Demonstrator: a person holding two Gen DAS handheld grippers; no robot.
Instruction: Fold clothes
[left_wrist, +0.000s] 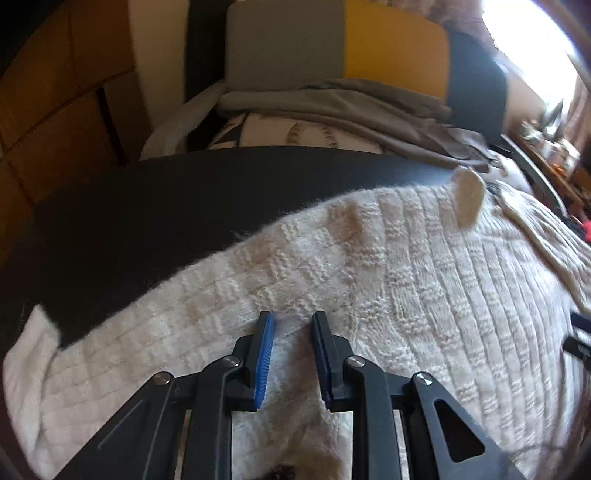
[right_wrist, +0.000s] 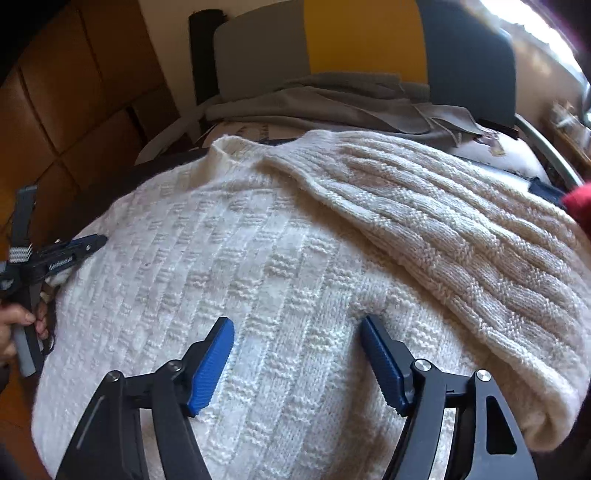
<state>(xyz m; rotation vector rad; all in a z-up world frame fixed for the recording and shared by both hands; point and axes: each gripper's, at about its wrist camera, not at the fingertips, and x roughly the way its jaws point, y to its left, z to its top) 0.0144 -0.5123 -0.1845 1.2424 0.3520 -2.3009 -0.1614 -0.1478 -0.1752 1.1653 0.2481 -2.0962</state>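
One "Galaxea" logo, left claw (right_wrist: 92, 242).

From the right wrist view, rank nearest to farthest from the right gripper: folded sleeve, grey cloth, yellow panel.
From the right gripper:
1. Folded sleeve, lying on the sweater, right.
2. Grey cloth, piled beyond the sweater.
3. Yellow panel, upright at the back.

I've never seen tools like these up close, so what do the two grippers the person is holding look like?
Both are black, angular linkage frames with silver pivot screws. The left gripper and right gripper each end in two fingers faced with ribbed blue pads. Seen from the right wrist view, the left one has a grey handle, white lettering too small to read, and a hand around it.
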